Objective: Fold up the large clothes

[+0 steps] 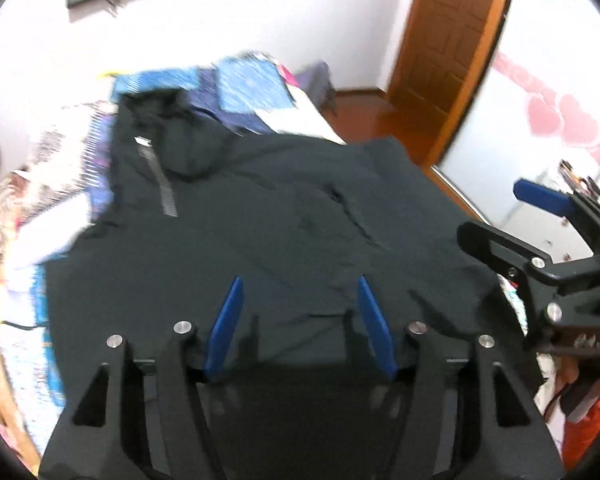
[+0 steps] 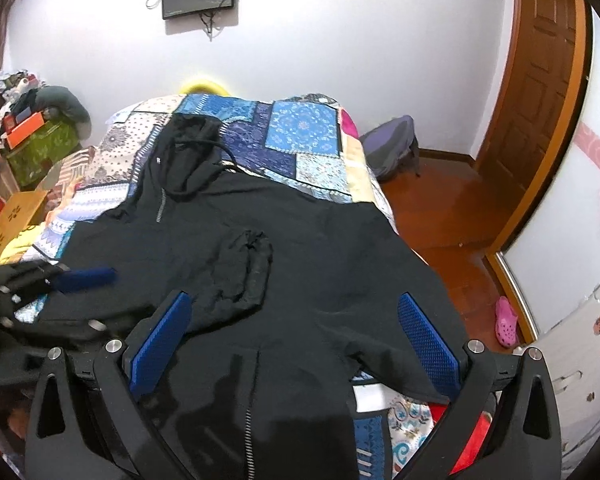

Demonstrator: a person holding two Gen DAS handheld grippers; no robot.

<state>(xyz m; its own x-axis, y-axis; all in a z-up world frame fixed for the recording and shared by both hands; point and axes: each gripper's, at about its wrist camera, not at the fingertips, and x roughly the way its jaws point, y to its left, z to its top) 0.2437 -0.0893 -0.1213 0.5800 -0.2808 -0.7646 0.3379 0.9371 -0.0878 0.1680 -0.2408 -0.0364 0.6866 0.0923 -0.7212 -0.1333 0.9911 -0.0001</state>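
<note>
I am holding my left gripper (image 1: 300, 320) half open and my right gripper (image 2: 296, 336) wide open above the near hem, gripping nothing. The black hooded zip jacket (image 2: 300, 240) is lying flat on the patchwork quilt (image 2: 300, 132), sleeve (image 2: 248, 272) folded inward, hood farthest. Judged next: pinching the hem corners and folding toward the hood.
</note>
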